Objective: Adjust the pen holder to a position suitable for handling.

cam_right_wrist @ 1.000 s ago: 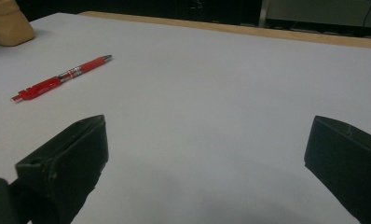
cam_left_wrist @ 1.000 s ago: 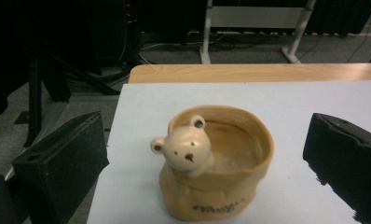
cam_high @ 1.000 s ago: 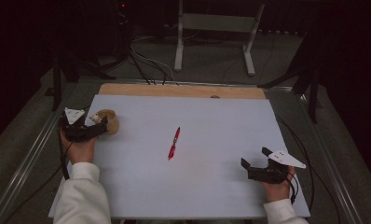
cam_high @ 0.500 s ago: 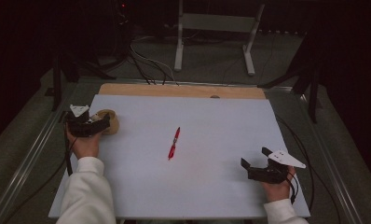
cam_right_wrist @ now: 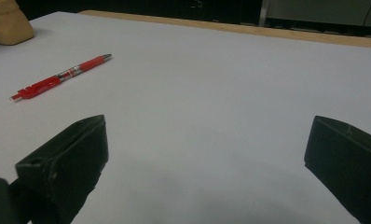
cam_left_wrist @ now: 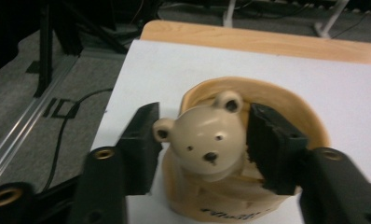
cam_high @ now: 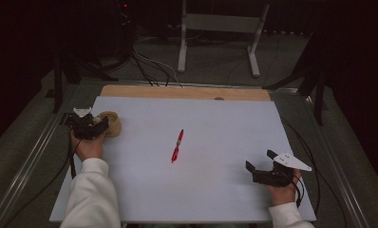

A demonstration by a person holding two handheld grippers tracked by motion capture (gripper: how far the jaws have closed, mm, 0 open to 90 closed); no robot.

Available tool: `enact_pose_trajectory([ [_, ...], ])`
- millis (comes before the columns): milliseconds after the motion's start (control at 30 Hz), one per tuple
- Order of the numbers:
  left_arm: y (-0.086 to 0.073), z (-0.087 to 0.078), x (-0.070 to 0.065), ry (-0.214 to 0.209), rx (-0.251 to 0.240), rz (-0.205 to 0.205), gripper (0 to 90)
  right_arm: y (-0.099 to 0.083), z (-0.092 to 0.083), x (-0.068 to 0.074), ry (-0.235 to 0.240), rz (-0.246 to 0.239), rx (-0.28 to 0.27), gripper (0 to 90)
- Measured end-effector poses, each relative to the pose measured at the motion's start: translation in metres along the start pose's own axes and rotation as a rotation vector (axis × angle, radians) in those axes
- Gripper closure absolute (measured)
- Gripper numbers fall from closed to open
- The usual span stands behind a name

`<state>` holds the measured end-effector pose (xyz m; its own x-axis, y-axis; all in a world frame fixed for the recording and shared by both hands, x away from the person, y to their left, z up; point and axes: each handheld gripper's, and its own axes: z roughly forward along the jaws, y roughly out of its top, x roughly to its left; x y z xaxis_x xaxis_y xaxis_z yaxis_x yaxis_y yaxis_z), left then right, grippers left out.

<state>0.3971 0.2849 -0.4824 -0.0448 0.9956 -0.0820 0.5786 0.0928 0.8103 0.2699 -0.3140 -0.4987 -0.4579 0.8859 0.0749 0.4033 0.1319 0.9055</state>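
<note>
A tan holder with a bear's head (cam_left_wrist: pixel 200 144) stands near the white table's left edge (cam_high: pixel 112 123). My left gripper (cam_high: pixel 100 124) reaches it from the left. Its jaws have just been closing, and both black pads (cam_left_wrist: pixel 144 135) now touch the sides of the bear's head in the left gripper view. A red pen (cam_high: pixel 177 145) lies at the table's middle, also in the right gripper view (cam_right_wrist: pixel 60 77). My right gripper (cam_high: pixel 259 160) rests at the front right, open and holding nothing (cam_right_wrist: pixel 207 140), pointing toward the pen.
A white sheet (cam_high: pixel 215 123) covers the table, with a wooden strip (cam_high: pixel 187 92) along its far edge. Cables (cam_high: pixel 149 61) and a metal stand (cam_high: pixel 220 28) are on the floor beyond. A metal rail (cam_high: pixel 30 156) runs along the left side.
My left gripper has moved in and down onto the holder, and its jaws have closed from wide open onto the bear's head. The right gripper and the pen have stayed put.
</note>
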Motion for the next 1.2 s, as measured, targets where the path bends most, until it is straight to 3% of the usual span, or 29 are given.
enact_pose_trajectory([
  [100,-0.002,0.0,0.001,-0.003,-0.005,-0.02,50.5,0.0,0.0,0.0,-0.001,-0.001,0.002,0.0],
  [367,-0.003,-0.002,0.002,-0.08,-0.023,-0.055,56.2,0.0,0.0,0.0,-0.002,-0.004,0.002,0.0],
  [400,-0.003,-0.002,0.0,-0.069,-0.027,-0.048,57.7,0.0,0.0,0.0,-0.002,-0.005,0.002,0.0],
  [467,-0.003,-0.002,-0.001,-0.098,-0.031,-0.05,62.5,0.0,0.0,0.001,-0.002,-0.005,0.002,0.0],
  [767,-0.003,-0.004,-0.002,-0.126,-0.022,-0.04,62.8,0.0,0.0,0.001,-0.003,-0.006,0.004,0.0],
  [1033,-0.001,-0.011,-0.01,-0.203,-0.034,-0.044,62.9,0.0,0.0,0.001,-0.003,-0.006,0.004,0.0],
  [1200,0.0,-0.014,-0.017,-0.236,-0.022,-0.02,63.0,0.0,0.0,0.001,-0.002,-0.006,0.005,0.0],
])
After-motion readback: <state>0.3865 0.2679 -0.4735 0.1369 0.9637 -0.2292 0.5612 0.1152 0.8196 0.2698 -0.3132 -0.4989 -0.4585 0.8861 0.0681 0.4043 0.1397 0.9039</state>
